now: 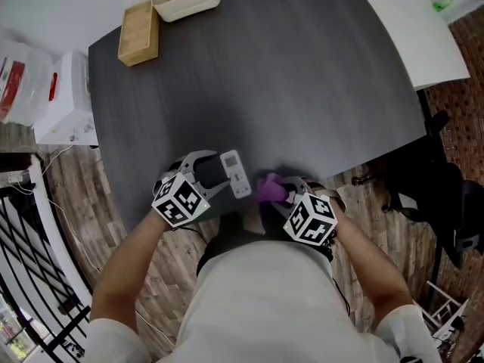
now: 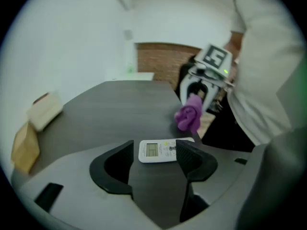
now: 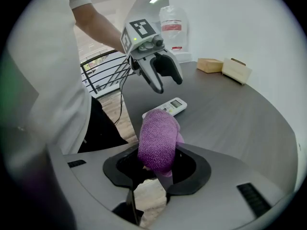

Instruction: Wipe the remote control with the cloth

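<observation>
Head view: a white, screened remote control (image 1: 235,174) is seen flat at the tabletop (image 1: 302,74) edge, between left tool (image 1: 210,171) and right tool (image 1: 291,191). Left gripper view: the jaws are held apart, with the remote just beyond them. Right gripper view: a bunched purple cloth (image 3: 158,140) is clamped in the downward-angled tool.

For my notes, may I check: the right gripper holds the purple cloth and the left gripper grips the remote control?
No: the left gripper is open and empty; the remote control lies on the table, per the right gripper view. The right gripper does hold the purple cloth.
</observation>
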A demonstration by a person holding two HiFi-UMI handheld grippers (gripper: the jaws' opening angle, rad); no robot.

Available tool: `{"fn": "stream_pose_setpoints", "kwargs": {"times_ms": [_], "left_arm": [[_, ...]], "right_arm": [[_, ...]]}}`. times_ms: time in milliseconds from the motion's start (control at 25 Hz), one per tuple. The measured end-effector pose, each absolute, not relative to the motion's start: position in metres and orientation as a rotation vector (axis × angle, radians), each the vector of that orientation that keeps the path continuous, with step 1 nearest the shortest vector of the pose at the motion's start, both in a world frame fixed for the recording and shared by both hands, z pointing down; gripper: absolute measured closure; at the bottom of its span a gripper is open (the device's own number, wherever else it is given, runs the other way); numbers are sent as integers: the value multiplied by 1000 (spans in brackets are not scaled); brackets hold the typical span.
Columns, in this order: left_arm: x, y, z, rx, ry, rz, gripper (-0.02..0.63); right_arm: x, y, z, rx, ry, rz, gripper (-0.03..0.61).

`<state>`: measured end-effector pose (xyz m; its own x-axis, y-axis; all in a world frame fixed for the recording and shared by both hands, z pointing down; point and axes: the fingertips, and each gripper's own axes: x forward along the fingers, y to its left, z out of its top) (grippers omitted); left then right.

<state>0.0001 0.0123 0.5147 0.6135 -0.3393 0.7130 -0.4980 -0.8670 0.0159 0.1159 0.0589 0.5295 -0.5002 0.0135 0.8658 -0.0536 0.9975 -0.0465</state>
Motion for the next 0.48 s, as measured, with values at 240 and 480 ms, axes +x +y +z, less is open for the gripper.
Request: {"fn": "stream_pose_setpoints", "kwargs": {"times_ms": [240, 480], "left_arm": [[22, 27, 546, 2844, 81, 1783, 270], [32, 40, 576, 2775, 513, 2034, 264]], "right_arm": [[119, 61, 529, 43, -2088, 91, 437], [121, 65, 529, 66, -2086, 109, 437]]}}
